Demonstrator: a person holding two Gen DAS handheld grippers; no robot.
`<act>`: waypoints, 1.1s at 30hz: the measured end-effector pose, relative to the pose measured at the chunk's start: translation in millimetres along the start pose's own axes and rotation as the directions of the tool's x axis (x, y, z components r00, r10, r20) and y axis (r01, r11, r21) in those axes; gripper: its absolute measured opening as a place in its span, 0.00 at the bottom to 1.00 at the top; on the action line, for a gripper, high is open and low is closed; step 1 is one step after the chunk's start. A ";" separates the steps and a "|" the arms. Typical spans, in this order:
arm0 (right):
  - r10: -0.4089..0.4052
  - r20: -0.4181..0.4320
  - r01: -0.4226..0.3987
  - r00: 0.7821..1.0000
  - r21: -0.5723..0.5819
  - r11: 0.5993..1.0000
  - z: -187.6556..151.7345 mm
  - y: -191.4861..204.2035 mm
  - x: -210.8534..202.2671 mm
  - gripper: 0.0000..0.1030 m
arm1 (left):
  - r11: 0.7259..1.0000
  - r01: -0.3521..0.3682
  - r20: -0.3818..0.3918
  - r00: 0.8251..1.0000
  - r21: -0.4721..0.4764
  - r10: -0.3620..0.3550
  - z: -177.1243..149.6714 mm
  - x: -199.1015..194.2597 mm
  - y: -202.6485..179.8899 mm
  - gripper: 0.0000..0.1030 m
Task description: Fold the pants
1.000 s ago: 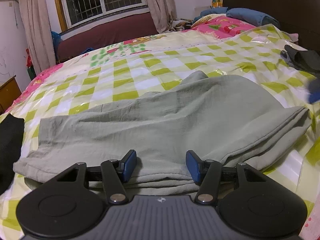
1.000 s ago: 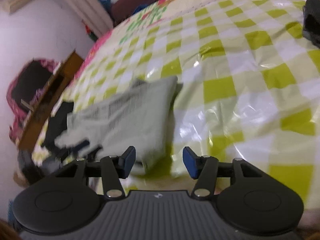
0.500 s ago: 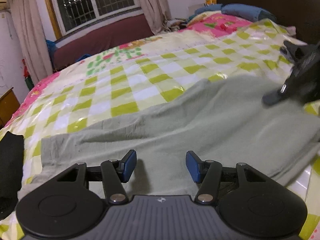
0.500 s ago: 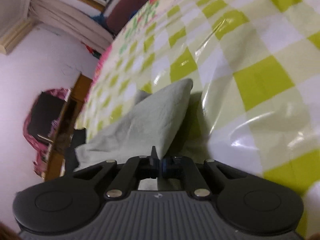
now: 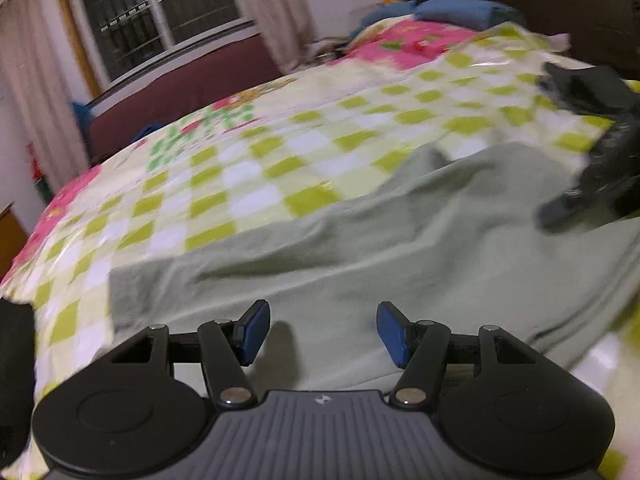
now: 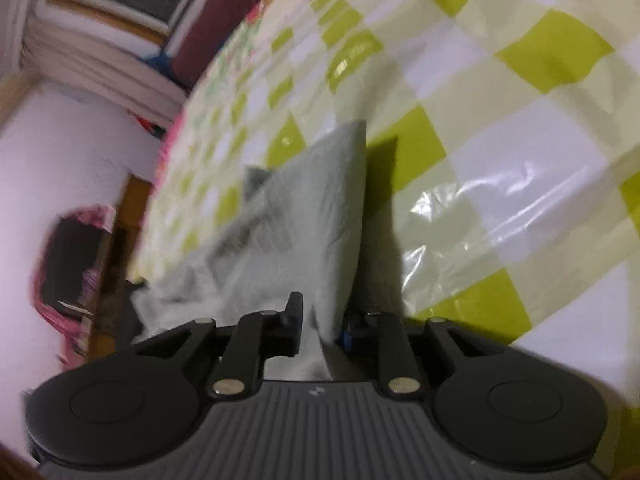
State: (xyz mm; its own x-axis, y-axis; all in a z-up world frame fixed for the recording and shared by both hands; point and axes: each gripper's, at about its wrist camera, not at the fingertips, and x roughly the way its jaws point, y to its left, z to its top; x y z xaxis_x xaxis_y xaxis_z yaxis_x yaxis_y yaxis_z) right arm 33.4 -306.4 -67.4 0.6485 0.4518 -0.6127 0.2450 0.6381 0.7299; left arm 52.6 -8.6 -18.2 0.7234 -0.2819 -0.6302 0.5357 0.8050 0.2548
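Pants (image 5: pixel 360 248) lie across the bed (image 5: pixel 248 168). The right gripper (image 6: pixel 320 320) pinches a corner; a shallow bite may slip out. The left gripper (image 5: pixel 318 332), fingers just widening, empty at 6 o'clock, may bunch layers

The right claw (image 6: pixel 320 330) has closed on the pants (image 5: pixel 400 248) — their edge now pinched and lifted off the bed; the left claw (image 5: pixel 322 332) has just been opening, nothing between its jaws.
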 end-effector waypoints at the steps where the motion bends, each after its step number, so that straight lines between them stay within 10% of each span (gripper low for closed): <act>1: -0.005 0.003 0.005 1.000 0.005 1.000 0.4 1.0 -3.0 0.05 | 1.000 0.006 -0.009 1.000 -0.020 -0.006 -4.4 3.5 2.7 0.72; 9: 0.063 0.100 -0.057 0.993 -0.060 0.997 17.8 65.0 -52.3 0.05 | 0.997 0.059 0.132 0.990 -0.043 -0.052 21.0 2.8 -5.0 0.73; 14: 0.022 0.089 -0.008 0.996 -0.151 0.989 18.7 112.0 -46.2 0.05 | 0.966 0.208 -0.036 0.976 -0.152 -0.215 33.4 60.5 3.5 0.75; 19: -0.039 0.099 0.056 0.994 -0.175 0.983 13.2 129.7 -41.2 0.05 | 0.939 0.205 0.044 0.979 -0.277 -0.201 31.8 40.8 28.6 0.74; 27: -0.046 0.054 0.059 0.998 -0.284 0.957 4.8 188.4 -17.4 0.06 | 0.953 -0.028 -0.020 1.000 -0.303 0.023 19.1 34.9 52.9 0.74; 33: -0.041 0.016 0.044 0.999 -0.332 0.942 -2.8 236.7 33.9 0.06 | 0.951 0.040 0.058 0.998 -0.306 -0.023 -4.6 -4.0 68.5 0.74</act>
State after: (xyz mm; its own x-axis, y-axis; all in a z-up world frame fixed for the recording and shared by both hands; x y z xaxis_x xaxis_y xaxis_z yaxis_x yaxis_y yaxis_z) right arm 111.4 -138.3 83.7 0.6497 0.4151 -0.6369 0.0204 0.8279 0.5605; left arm 84.3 50.2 -1.6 0.7346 -0.3303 -0.5926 0.4052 0.9142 -0.0074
